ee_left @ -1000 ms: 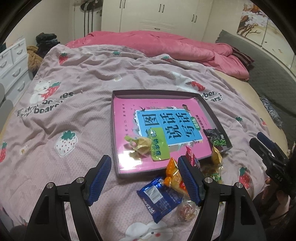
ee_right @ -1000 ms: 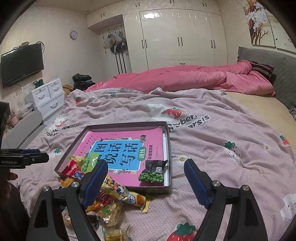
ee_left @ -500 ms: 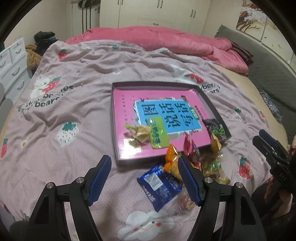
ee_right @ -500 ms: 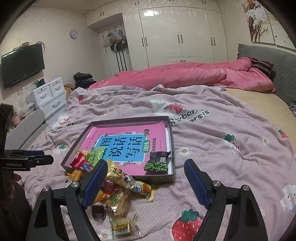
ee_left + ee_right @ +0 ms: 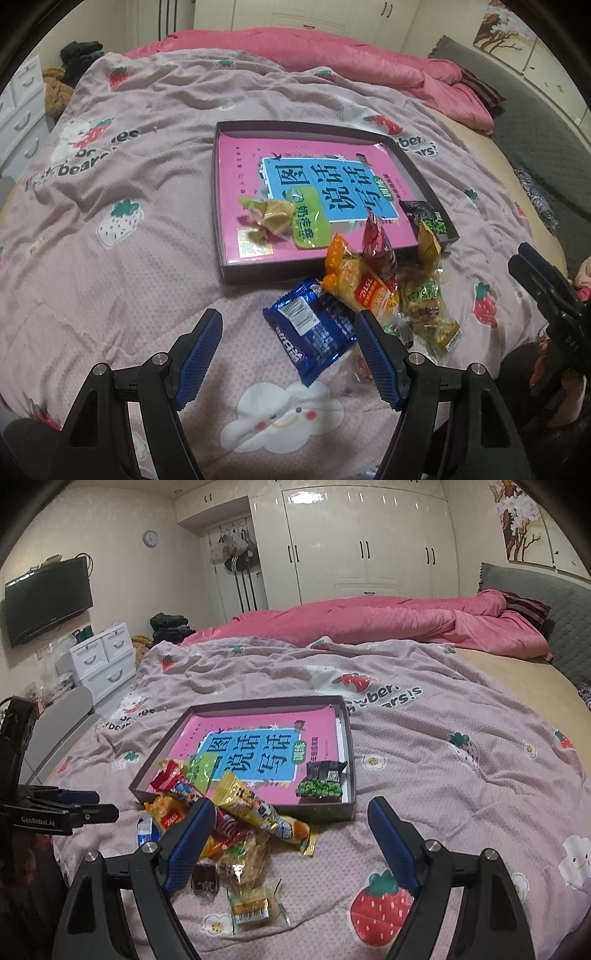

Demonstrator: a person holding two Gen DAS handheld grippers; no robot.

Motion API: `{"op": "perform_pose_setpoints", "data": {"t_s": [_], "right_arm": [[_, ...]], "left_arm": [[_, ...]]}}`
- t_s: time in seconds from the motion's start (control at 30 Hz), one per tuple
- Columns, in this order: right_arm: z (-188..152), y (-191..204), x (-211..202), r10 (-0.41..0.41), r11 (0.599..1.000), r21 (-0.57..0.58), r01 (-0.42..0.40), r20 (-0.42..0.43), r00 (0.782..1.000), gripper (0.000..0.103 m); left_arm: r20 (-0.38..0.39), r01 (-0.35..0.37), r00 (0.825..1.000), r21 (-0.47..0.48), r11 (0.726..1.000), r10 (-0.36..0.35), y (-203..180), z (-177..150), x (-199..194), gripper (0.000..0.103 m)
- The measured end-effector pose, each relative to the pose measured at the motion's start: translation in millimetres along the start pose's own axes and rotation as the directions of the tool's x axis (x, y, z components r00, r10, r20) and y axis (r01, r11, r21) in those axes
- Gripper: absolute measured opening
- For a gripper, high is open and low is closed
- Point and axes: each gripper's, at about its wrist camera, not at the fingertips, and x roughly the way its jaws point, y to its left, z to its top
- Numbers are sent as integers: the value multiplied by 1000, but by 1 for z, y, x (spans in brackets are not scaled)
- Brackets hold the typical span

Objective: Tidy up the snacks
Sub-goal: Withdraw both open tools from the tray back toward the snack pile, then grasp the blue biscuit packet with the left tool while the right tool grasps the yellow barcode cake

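A shallow dark box [image 5: 218,206] [image 5: 349,775] with a pink book inside lies on the bed. In it sit a yellow-green wrapped candy [image 5: 271,216] and a black-green pea packet [image 5: 424,218] [image 5: 323,779]. In front of the box lies a pile of snacks: a blue packet [image 5: 310,330], an orange packet [image 5: 354,284], a red one [image 5: 376,245], a clear-green one [image 5: 424,299] and a yellow tube packet [image 5: 255,805]. My left gripper [image 5: 288,350] stands open just short of the blue packet. My right gripper [image 5: 291,840] is open, its left finger over the pile's near edge; it holds nothing.
The bed is covered by a wrinkled mauve strawberry-print quilt [image 5: 122,206]. A pink duvet [image 5: 388,622] is heaped at the far side, with a grey headboard [image 5: 565,627] on the right. White drawers [image 5: 99,661] and a wall TV [image 5: 48,600] stand on the left.
Both grippers have moved closer to the snack pile and tilted down, so the box and snacks sit higher and larger in view. The jaws kept the same width.
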Motion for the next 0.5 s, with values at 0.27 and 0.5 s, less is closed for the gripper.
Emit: {"op": "perform_pose_setpoints", "data": {"t_s": [0.27,0.5], "right_arm": [[-10,6,0,-7,1000,-19,6,-46,999,84],[-16,11,1,5,999,-45,-8,-75,997,84]], "left_arm": [[-27,8,1000,4,1000,-8,-2,-10,1,76],[-52,8,999,2,1000,-8,-9,-20,7,76]]}}
